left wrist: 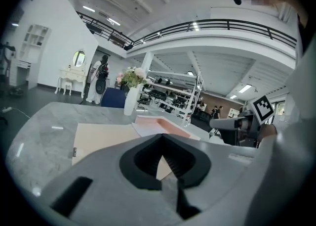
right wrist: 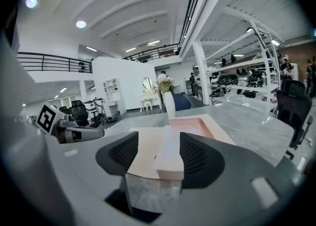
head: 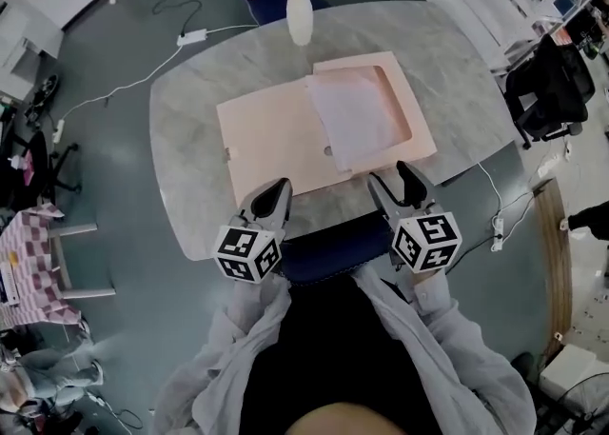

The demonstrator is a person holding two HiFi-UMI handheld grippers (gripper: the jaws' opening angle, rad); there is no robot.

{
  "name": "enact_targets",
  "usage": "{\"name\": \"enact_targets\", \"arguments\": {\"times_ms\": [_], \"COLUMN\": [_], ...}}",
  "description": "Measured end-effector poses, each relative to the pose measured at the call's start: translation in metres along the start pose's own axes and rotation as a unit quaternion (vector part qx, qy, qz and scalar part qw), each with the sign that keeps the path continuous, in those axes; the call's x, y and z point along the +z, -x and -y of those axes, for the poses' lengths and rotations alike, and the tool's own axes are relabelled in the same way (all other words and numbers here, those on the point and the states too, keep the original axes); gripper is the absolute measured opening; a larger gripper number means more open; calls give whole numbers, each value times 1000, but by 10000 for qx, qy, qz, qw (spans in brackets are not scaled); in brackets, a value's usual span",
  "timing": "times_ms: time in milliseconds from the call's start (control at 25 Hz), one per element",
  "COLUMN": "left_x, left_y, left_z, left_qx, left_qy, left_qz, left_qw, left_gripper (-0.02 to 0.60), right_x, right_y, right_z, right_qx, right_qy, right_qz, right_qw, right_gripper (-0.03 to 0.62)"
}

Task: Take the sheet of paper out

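- Left gripper (head: 278, 187): the jaws are closed tip to tip with nothing between them. It is parked at the near table edge, facing the bare left flap of the pink folder (head: 266, 143). The paper is off to its right, so this one is badly placed for the pull.
- Sheet of paper (head: 357, 119): it lies flat on the folder's right half and overlaps the centre fold a little. The long axis runs away from you, with the far end leaning slightly left. The near short edge sits at the folder's near rim.
- Right gripper (head: 397, 187): the jaws are wide apart and hold nothing. The sheet's near edge is dead ahead and lines up in the gap between them, just short of contact.
- Judgement: your right hand is the nearer. Push straight forward, pinch the near edge, then draw it back toward you along the long axis.
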State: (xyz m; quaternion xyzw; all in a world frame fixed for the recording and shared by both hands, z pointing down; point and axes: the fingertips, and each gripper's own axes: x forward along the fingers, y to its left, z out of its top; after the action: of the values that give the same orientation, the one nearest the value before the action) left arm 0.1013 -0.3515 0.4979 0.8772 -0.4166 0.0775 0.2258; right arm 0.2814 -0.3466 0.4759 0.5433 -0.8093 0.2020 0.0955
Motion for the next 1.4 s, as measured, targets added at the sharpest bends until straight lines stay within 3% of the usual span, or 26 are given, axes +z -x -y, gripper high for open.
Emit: {"name": "enact_targets", "arguments": {"times_ms": [480,640,1000,1400], "left_x": [2,3,-2,-9], "left_y": [9,13,-1,-11], "left_z": [-28,-42,-67,-74], "left_qx": [518,556,632,663], "left_qy": [174,253,385,548], "left_qz": [323,340,330,222], "left_qw": [9980,9976,9967,9960], "left_gripper": [-3,-2,-2,-2], "right_x": [-9,-15,-53,-84], "right_y": [-100,-133,-192,-229], "right_z": [-30,-34,-15,7], "right_qx": [730,696,560,384], "right_qy": [884,1144,1256,1292], "right_qz": [-981,-1384,-2325,-3038], "right_qw": [9886,9813,9628,9431], "right_gripper": [256,256,253,241]}}
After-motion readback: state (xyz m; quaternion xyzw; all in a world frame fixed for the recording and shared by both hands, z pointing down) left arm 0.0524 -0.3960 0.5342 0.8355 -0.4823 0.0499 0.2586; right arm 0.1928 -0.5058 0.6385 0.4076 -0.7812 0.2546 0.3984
